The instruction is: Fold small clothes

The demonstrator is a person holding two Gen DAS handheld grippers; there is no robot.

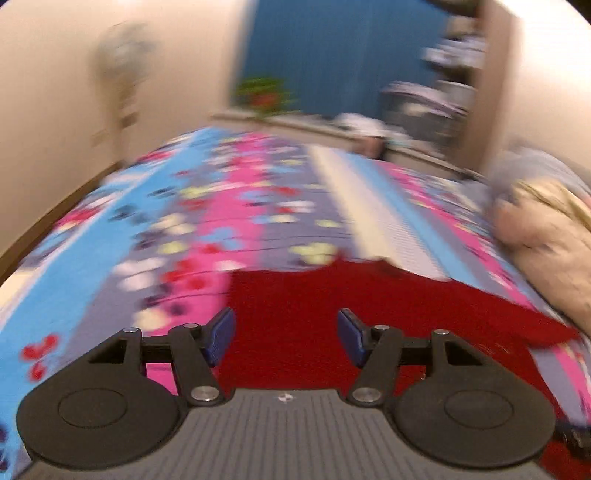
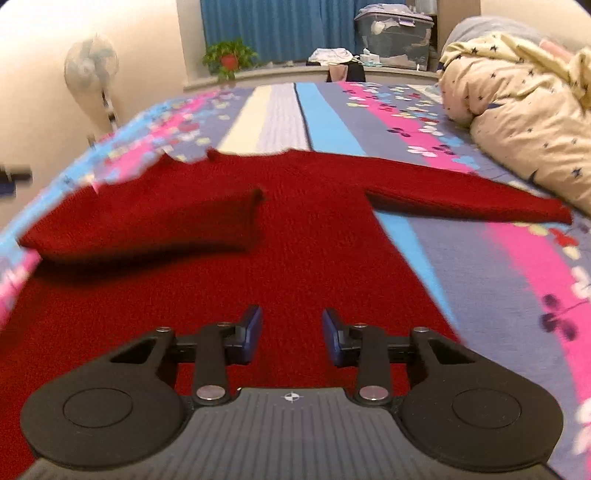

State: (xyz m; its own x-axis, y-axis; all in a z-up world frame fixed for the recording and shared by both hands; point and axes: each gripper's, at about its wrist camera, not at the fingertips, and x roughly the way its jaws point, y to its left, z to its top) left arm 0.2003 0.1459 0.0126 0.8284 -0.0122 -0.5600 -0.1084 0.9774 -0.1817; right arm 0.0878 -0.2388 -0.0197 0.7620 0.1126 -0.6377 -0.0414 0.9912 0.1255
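A small red knitted sweater (image 2: 303,229) lies flat on the bed. Its left sleeve (image 2: 147,221) is folded across the body; its right sleeve (image 2: 472,195) stretches out to the right. My right gripper (image 2: 291,334) is open and empty, low over the sweater's lower body. My left gripper (image 1: 286,336) is open and empty over the same sweater (image 1: 332,314), near its left edge. The left wrist view is blurred by motion.
The bed has a striped floral cover (image 2: 498,266) in blue, pink and grey. A cream star-print quilt (image 2: 517,103) is heaped at the right. A standing fan (image 2: 92,70), a potted plant (image 2: 229,55) and a storage box (image 2: 395,33) stand beyond the bed.
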